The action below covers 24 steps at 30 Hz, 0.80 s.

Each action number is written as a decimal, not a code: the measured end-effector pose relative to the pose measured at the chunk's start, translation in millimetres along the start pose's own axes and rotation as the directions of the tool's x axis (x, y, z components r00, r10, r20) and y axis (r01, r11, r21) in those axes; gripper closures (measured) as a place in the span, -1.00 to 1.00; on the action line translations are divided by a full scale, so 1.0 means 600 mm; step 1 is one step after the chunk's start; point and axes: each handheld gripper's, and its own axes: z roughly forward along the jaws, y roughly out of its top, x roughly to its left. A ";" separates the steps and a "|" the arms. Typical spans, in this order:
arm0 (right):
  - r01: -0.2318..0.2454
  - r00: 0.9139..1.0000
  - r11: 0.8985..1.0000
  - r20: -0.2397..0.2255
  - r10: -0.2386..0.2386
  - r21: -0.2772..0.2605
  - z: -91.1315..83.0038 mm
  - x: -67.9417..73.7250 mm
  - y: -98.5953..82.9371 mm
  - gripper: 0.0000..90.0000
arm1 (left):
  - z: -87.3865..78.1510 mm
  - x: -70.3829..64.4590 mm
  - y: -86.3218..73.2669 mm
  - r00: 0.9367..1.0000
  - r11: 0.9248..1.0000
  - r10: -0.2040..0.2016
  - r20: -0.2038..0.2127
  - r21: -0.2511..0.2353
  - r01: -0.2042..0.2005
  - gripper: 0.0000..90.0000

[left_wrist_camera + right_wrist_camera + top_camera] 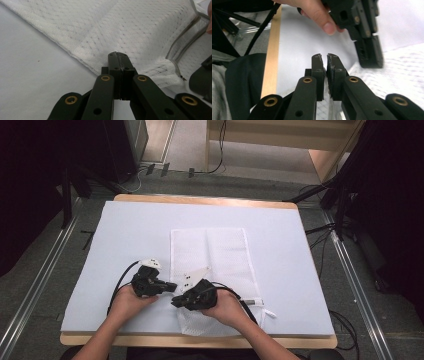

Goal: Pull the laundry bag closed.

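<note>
Where the pale blue mat (pixel 125 235) covers the wooden worktop (pixel 200 200), one white mesh bag (pixel 215 255) lies flat at its middle, long side running away from the person, near end reaching the worktop's front edge.

Item 1: white mesh bag. Dotted weave, with a lengthwise crease down the centre. Grey zipper (pixel 183 43) along one end, seen in the left gripper view at upper right; a small white pull tab (pixel 270 313) lies at the bag's near right corner in the high view.

Item 2: left gripper (pixel 170 286). Held in the left hand (pixel 127 301), black cable (pixel 120 285) looping off to the left. Positioned at the bag's left edge, near the front. Jaws pressed together, tips at the hem of the mesh in the left gripper view (pixel 118 55); whether any fabric is caught between them cannot be told.

Item 3: right gripper (pixel 176 301). Held in the right hand (pixel 227 307), resting over the near part of the bag, pointing left toward the other gripper, tips close together. In the right gripper view (pixel 324 57) its jaws stand almost together, a thin slit between them, mesh lying beneath and to the right; no clear hold on the fabric is visible.

Item 4: surroundings. Grey floor (pixel 50 270) with metal rails on both sides, dark stands and cables beyond the worktop.
</note>
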 end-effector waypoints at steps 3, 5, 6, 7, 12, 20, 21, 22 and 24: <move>-0.007 1.000 1.000 0.014 0.007 0.007 -0.007 -0.001 -0.006 0.93 | 0.000 0.000 0.000 1.000 1.000 -0.003 -0.001 0.000 0.003 1.00; -0.022 0.999 1.000 0.023 0.022 0.000 -0.011 -0.003 -0.012 0.93 | 0.000 0.000 0.000 1.000 1.000 -0.005 0.001 0.003 0.005 1.00; -0.019 0.999 1.000 0.027 0.019 -0.002 -0.012 -0.004 -0.014 0.94 | 0.000 0.001 0.000 1.000 1.000 -0.006 0.001 0.002 0.006 1.00; -0.028 0.999 1.000 0.025 0.028 -0.001 -0.012 -0.003 -0.016 0.94 | 0.000 0.001 0.000 1.000 1.000 -0.007 0.002 0.003 0.007 1.00; -0.013 0.999 1.000 0.036 0.013 0.005 -0.005 0.002 -0.025 0.88 | 0.000 0.000 0.000 1.000 1.000 -0.007 0.000 -0.002 0.007 1.00; -0.024 0.999 1.000 0.038 0.023 0.004 0.009 0.009 -0.036 0.88 | 0.000 -0.002 0.000 1.000 1.000 -0.010 0.007 0.000 0.010 0.93; -0.022 0.999 1.000 0.040 0.022 0.005 0.010 0.009 -0.036 0.88 | -0.001 -0.002 0.000 1.000 1.000 -0.008 0.009 0.001 0.008 0.92; -0.020 0.999 1.000 0.044 0.020 0.004 0.010 0.009 -0.035 0.88 | -0.001 -0.002 0.000 1.000 1.000 -0.009 0.012 0.000 0.009 0.91; -0.028 0.999 1.000 0.040 0.028 0.007 0.009 0.010 -0.036 0.87 | -0.001 -0.001 0.000 1.000 1.000 -0.009 0.015 -0.001 0.009 0.89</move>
